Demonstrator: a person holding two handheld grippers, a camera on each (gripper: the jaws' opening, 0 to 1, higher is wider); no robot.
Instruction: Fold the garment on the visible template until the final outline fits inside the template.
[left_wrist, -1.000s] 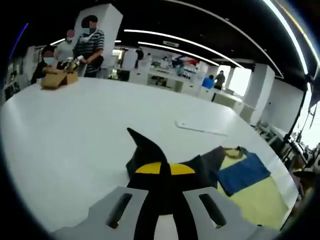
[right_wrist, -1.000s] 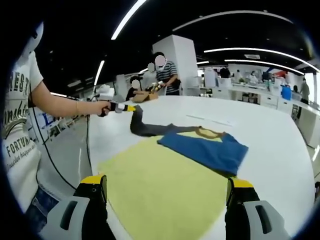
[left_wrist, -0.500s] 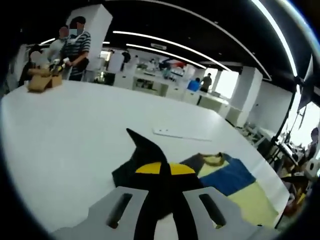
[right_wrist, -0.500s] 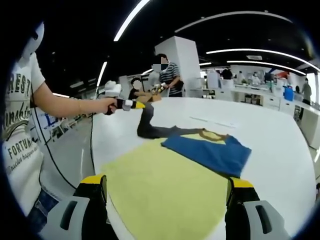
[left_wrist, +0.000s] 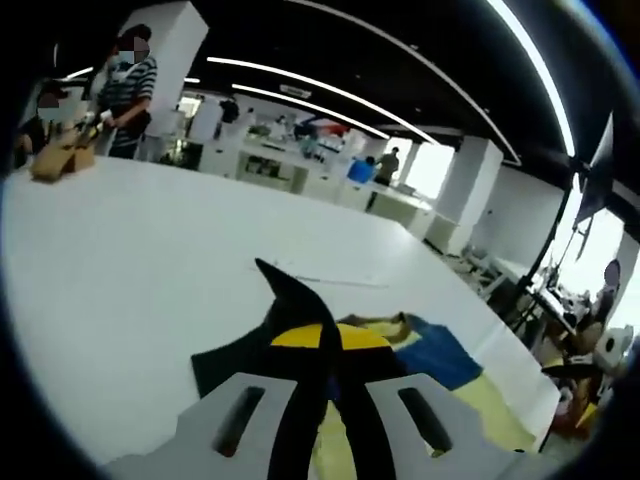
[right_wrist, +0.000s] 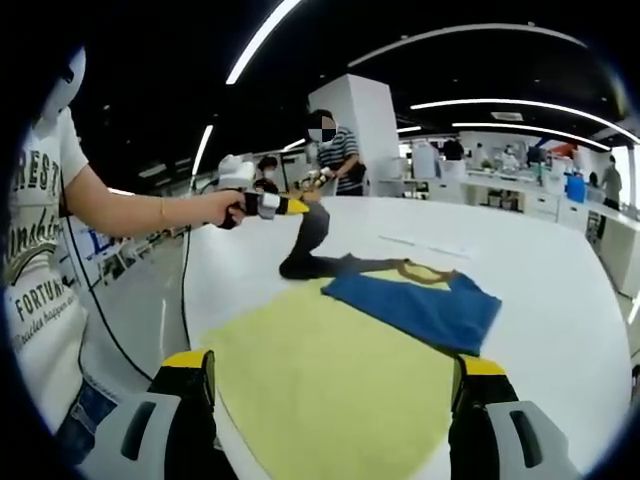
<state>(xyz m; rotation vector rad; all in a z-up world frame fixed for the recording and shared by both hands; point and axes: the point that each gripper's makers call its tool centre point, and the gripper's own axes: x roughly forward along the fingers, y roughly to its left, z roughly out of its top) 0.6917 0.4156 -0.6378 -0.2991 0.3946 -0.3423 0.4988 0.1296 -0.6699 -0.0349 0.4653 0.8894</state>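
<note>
Person: left edge of the right gripper view, white printed shirt, one hand (right_wrist: 222, 207) stretched toward the centre gripping the handle of the left gripper (right_wrist: 296, 207).
Left gripper: upper centre-left of the right gripper view, yellow-tipped, jaws together and clamped on the dark sleeve end of the garment (right_wrist: 410, 300); in the left gripper view its own jaws rise from the bottom centre, pinched on dark cloth that pokes up in a point above them (left_wrist: 322, 340).
Garment: dark sleeve hangs from that gripper down to the counter (right_wrist: 560, 270), then runs right into the blue folded body with a tan collar, centre to right of the right gripper view; in the left gripper view the blue part (left_wrist: 435, 355) lies right of the jaws.
Template: yellow-green sheet (right_wrist: 330, 380) flat on the white counter, lower centre of the right gripper view, the blue body lying over its far right part.
Right gripper: jaws wide apart at the bottom corners (right_wrist: 330, 385), holding nothing, the template between them, the garment well beyond.
Background: people at a far table, upper left of the left gripper view (left_wrist: 120, 85).
</note>
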